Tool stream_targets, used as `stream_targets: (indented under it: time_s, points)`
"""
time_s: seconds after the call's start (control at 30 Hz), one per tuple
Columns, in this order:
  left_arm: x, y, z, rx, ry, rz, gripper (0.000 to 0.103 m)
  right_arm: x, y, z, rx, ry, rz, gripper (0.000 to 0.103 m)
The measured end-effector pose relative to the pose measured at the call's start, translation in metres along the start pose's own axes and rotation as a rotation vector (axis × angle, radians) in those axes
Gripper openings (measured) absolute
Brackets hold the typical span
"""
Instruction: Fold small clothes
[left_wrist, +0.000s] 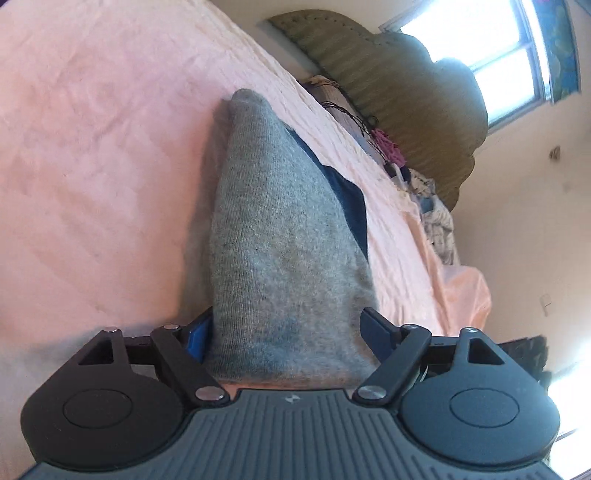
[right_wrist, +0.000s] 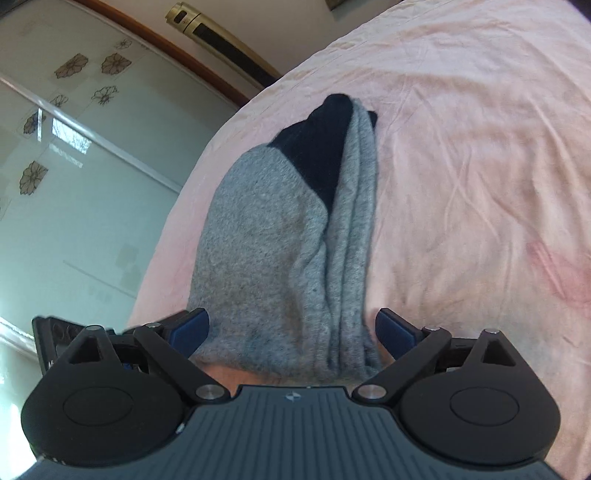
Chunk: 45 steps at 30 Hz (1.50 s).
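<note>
Lying on pink sheet (left_wrist: 92, 147), grey sock (left_wrist: 280, 236) sits between left gripper (left_wrist: 288, 332) pads, jaws apart; right gripper (right_wrist: 291, 328) jaws wide apart around sock's other end; no readable writing, only small emblem (right_wrist: 293, 397).

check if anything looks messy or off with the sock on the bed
The grey sock on the pink sheet is bunched into long ridges along one side, not flat. A reddish stain marks the sheet beside it.
</note>
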<state>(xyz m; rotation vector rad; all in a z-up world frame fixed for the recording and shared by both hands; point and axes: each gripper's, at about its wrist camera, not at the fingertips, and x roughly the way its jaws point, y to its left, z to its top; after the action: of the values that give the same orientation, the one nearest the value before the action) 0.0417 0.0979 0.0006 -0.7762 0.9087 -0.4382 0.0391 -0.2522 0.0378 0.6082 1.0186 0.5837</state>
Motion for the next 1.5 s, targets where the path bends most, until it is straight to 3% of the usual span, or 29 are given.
stream_targets:
  time_s: [0.07,0.13,0.23,0.27,0.43,0.53,0.6,0.7,0.73,0.77,0.8,0.83,0.87,0.9,0.97,1.03,1.1,1.13,1.2,1.27,1.33,1.4,1.5]
  points:
    - [0.003,0.005,0.003,-0.031,0.007,-0.013,0.073,0.004,0.004,0.000,-0.015,0.011,0.009,0.103]
    - [0.009,0.003,0.004,-0.008,0.032,0.061,0.025,0.003,0.004,0.000,0.002,0.011,0.011,0.097]
    - [0.010,0.001,0.004,0.009,0.040,0.099,0.016,0.003,0.003,0.003,-0.010,0.018,-0.054,0.049]
    - [0.009,-0.003,0.003,0.030,0.036,0.114,0.015,0.006,-0.002,0.005,0.013,0.046,-0.055,0.020]
    - [-0.023,-0.037,-0.011,0.194,0.006,0.118,0.012,-0.007,0.002,-0.003,-0.016,0.026,0.008,0.020]
    - [-0.043,-0.037,-0.036,0.257,0.044,0.115,0.013,-0.034,0.010,-0.015,-0.058,0.039,0.071,0.019]
    - [-0.039,-0.024,-0.051,0.275,0.096,0.157,0.014,-0.042,0.003,-0.033,-0.039,0.070,0.095,0.019]
    - [-0.047,-0.012,-0.053,0.248,0.090,0.156,0.022,-0.035,-0.013,-0.056,-0.018,0.121,0.066,0.025]
    - [-0.053,-0.016,-0.048,0.246,0.073,0.180,0.031,-0.039,-0.019,-0.056,0.017,0.101,0.093,0.028]
    - [-0.062,-0.024,-0.042,0.272,0.027,0.212,0.036,-0.044,-0.022,-0.053,0.048,0.084,0.103,0.039]
    - [-0.070,-0.034,-0.037,0.320,-0.043,0.236,0.050,-0.055,-0.021,-0.045,0.056,0.030,0.089,0.053]
    - [-0.075,-0.047,-0.031,0.373,-0.118,0.250,0.068,-0.065,-0.018,-0.037,0.042,-0.033,0.068,0.059]
    - [-0.075,-0.061,-0.026,0.421,-0.187,0.254,0.074,-0.072,-0.012,-0.025,0.016,-0.086,0.058,0.064]
    - [-0.070,-0.074,-0.020,0.466,-0.233,0.252,0.076,-0.073,-0.004,-0.010,-0.012,-0.123,0.048,0.064]
    - [-0.039,-0.095,-0.009,0.548,-0.230,0.268,0.076,-0.062,0.012,0.020,-0.056,-0.168,0.018,0.064]
    - [0.005,-0.104,0.000,0.600,-0.181,0.322,0.076,-0.035,0.031,0.047,-0.116,-0.164,0.030,0.064]
    - [0.046,-0.100,0.004,0.625,-0.089,0.406,0.076,0.001,0.040,0.068,-0.112,-0.116,0.025,0.066]
    - [0.057,-0.095,-0.003,0.663,-0.081,0.453,0.076,0.024,0.041,0.077,-0.116,-0.086,-0.006,0.068]
    - [0.067,-0.095,-0.022,0.801,-0.113,0.495,0.078,0.061,0.036,0.083,-0.143,-0.018,-0.169,0.072]
    - [0.071,-0.096,-0.026,0.817,-0.127,0.499,0.078,0.070,0.032,0.080,-0.216,-0.051,-0.183,0.068]
    - [0.074,-0.093,-0.026,0.834,-0.131,0.485,0.082,0.072,0.029,0.086,-0.168,-0.047,-0.175,0.068]
    - [0.074,-0.096,-0.027,0.841,-0.141,0.492,0.083,0.078,0.035,0.091,-0.199,-0.026,-0.205,0.068]
    - [0.046,-0.104,-0.040,0.825,-0.177,0.469,0.083,0.070,0.049,0.084,-0.219,-0.021,-0.253,0.068]
